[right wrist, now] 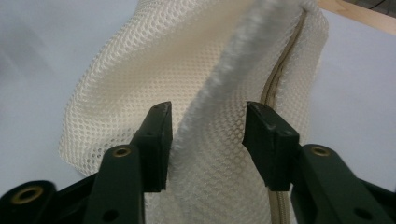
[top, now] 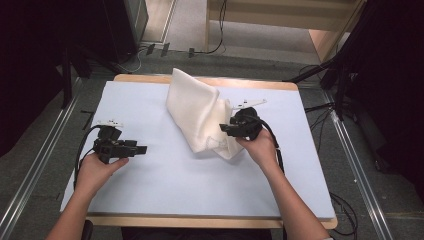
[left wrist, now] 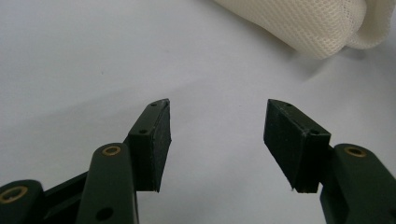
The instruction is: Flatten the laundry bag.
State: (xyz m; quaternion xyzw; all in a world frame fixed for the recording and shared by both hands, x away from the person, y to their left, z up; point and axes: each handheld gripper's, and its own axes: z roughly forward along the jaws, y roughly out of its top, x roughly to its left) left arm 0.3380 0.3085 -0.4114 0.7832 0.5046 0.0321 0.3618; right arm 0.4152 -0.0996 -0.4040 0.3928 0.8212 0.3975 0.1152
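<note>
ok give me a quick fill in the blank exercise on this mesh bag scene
1. The white mesh bag lies on a pale ____ table cover.
2. The fold of mesh sits between the jaws of the ____ hand-held gripper.
3. The left hand-held gripper has ____ between its jaws.
4. Along the bag's edge runs a closed ____.

Missing words: blue; right; nothing; zipper

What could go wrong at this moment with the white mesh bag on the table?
1. The right claw stands around a raised fold of the mesh bag, beside its zipper. If it closes there, it may pinch only one thin layer, which could slip out.
2. The left claw is open over the bare table cover, apart from the bag. With only one side taken, the bag would probably drag or bunch up when pulled.
</note>
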